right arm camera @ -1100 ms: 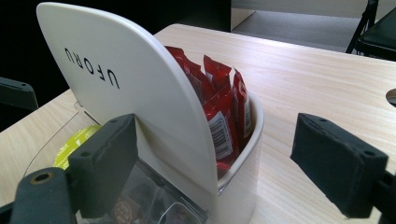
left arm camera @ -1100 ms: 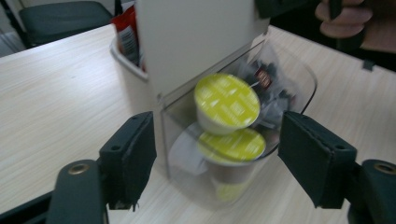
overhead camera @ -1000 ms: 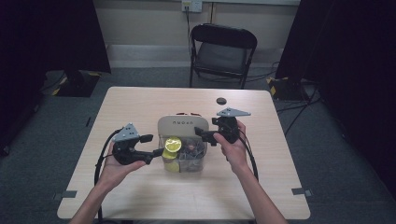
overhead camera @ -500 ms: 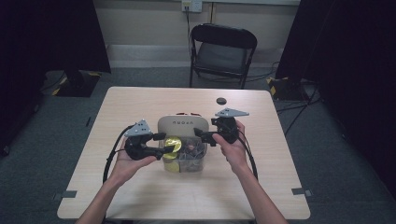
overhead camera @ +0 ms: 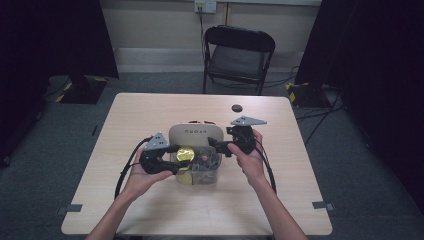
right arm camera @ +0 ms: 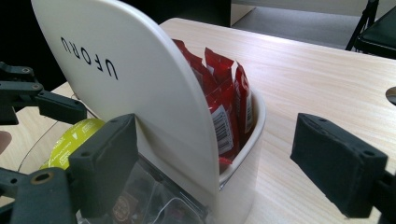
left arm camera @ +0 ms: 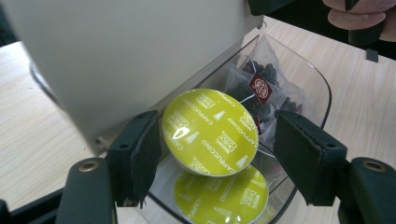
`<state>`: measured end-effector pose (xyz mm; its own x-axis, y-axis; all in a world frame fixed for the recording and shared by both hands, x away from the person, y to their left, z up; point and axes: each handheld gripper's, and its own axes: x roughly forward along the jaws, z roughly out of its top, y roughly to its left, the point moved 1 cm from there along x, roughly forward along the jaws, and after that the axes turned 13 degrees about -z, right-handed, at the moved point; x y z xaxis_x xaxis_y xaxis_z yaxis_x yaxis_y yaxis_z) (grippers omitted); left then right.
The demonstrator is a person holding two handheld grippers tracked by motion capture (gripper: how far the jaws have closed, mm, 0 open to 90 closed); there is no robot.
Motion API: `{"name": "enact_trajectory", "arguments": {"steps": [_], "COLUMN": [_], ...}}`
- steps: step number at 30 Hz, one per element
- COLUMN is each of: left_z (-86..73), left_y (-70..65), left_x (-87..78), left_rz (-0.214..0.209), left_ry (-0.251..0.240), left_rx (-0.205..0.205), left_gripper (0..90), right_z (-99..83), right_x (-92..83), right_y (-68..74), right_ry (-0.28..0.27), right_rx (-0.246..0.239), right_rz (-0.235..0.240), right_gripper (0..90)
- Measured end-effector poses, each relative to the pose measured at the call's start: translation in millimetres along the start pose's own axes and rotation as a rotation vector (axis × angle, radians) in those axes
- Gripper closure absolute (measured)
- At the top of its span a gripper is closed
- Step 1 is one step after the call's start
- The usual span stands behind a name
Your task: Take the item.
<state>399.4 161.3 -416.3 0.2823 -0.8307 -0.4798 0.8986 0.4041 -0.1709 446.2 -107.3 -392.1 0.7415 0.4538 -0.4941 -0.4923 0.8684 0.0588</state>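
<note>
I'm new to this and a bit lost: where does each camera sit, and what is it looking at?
High view: above the table, looking forward and down; both forearms and grippers.
Left gripper view: on the left gripper, facing a yellow-green capsule in the clear bin; own jaws.
Right gripper view: on the right gripper, facing the white lid; own jaws.
Shared: capsule and lid.

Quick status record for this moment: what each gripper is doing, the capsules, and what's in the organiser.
left gripper: jaws just opening, one pad against the upper capsule, the other clear of it
upper capsule: yellow-green cappuccino, tilted over the clear tray
second capsule: lying in the tray below it
tea bags: in the same tray, behind the capsules
right gripper: open, astride the white lid, not gripping
red sachets: upright in the white compartment behind the lid
</note>
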Motion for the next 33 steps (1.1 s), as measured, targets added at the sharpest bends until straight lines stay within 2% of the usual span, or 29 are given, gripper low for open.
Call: {"name": "enact_trajectory", "arguments": {"steps": [7, 9, 10, 13, 14, 18, 31, 33], "left_z": [-2.2, -2.1, -2.7, -3.5, -3.9, -4.6, -4.7, -4.2], "left_y": [-1.2, -1.3, -1.4, -0.7, -0.4, 0.8, 1.8, 2.3], "left_x": [6.8, 7.5, 9.3, 11.7, 12.1, 11.5, 10.5, 9.6], "left_rz": [-0.011, -0.011, -0.023, -0.031, -0.022, -0.035, -0.032, -0.032], "left_ry": [0.006, 0.029, 0.018, 0.029, 0.033, 0.014, 0.011, 0.007], "left_rx": [0.002, 0.003, 0.0, -0.007, -0.002, -0.012, -0.017, -0.007], "left_gripper": [33.5, 33.8, 34.3, 35.1, 34.9, 36.5, 37.9, 37.9], "right_z": [-2.2, -2.3, -2.3, -2.3, -2.3, -2.4, -3.1, -3.4], "right_x": [1.1, 1.2, 1.2, 1.2, 1.3, 1.4, 2.0, 2.2], "right_y": [0.2, 0.2, 0.2, 0.1, 0.0, 0.0, 0.2, 0.1], "right_ry": [0.006, 0.006, 0.006, 0.006, 0.006, 0.007, 0.008, 0.009], "right_rx": [0.003, 0.004, 0.004, 0.003, 0.004, 0.004, 0.004, 0.004], "right_rz": [0.001, 0.003, 0.002, 0.002, 0.003, 0.003, 0.005, 0.006], "right_gripper": [13.9, 13.9, 13.9, 13.9, 13.9, 13.9, 13.9, 13.9]}}
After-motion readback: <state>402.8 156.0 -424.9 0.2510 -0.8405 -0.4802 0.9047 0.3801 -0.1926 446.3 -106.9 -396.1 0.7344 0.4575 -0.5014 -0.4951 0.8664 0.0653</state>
